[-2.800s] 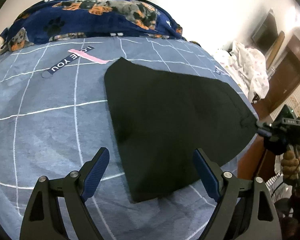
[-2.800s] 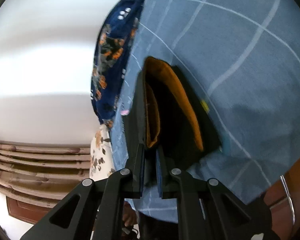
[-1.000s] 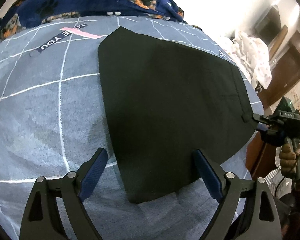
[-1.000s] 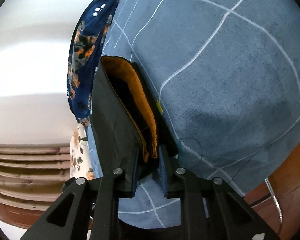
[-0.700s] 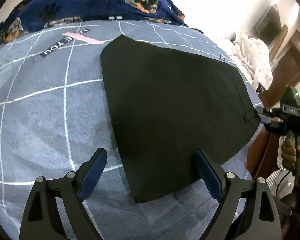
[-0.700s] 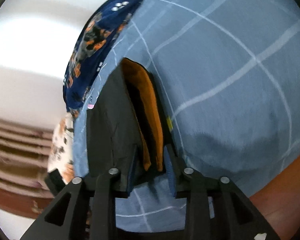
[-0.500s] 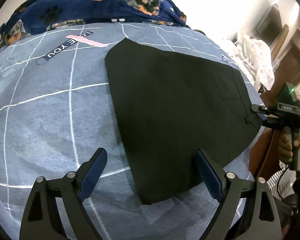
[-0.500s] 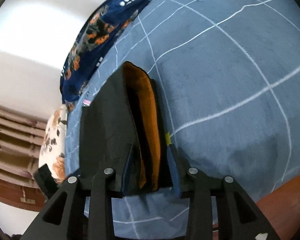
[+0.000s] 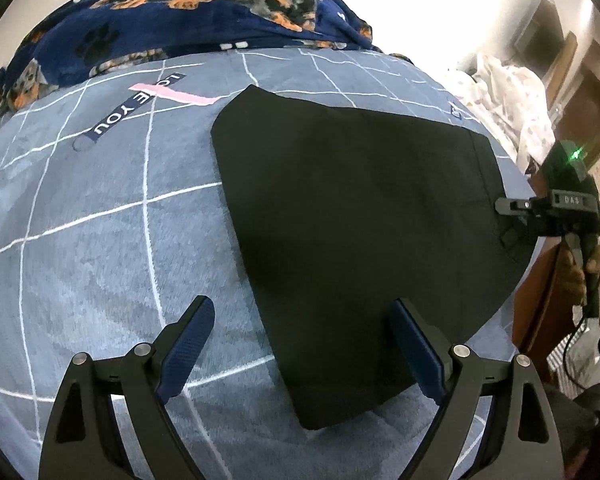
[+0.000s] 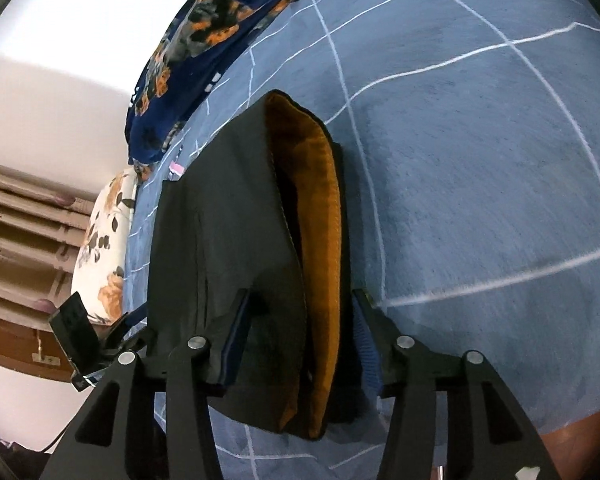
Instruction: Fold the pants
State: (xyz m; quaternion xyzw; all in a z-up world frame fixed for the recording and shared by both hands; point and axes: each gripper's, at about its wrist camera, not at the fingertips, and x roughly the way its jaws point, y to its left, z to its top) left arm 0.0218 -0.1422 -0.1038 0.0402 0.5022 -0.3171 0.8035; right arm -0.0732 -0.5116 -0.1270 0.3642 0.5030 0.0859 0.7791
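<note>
The black pants (image 9: 360, 216) are lying flat on the blue checked bed (image 9: 100, 248), reaching from between the left tongs (image 9: 300, 344) across to the right tongs (image 10: 296, 320). The left tongs are hovering apart, gripping nothing. The right tongs are straddling the waistband, gaping, not pinching. Lifting now, the 2 layers may be slipping loose and bunching.

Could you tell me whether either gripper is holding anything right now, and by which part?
Nothing is held. The right gripper is open, its fingers straddling the pants at the orange-lined waist opening. The left gripper hangs open above the leg end.
</note>
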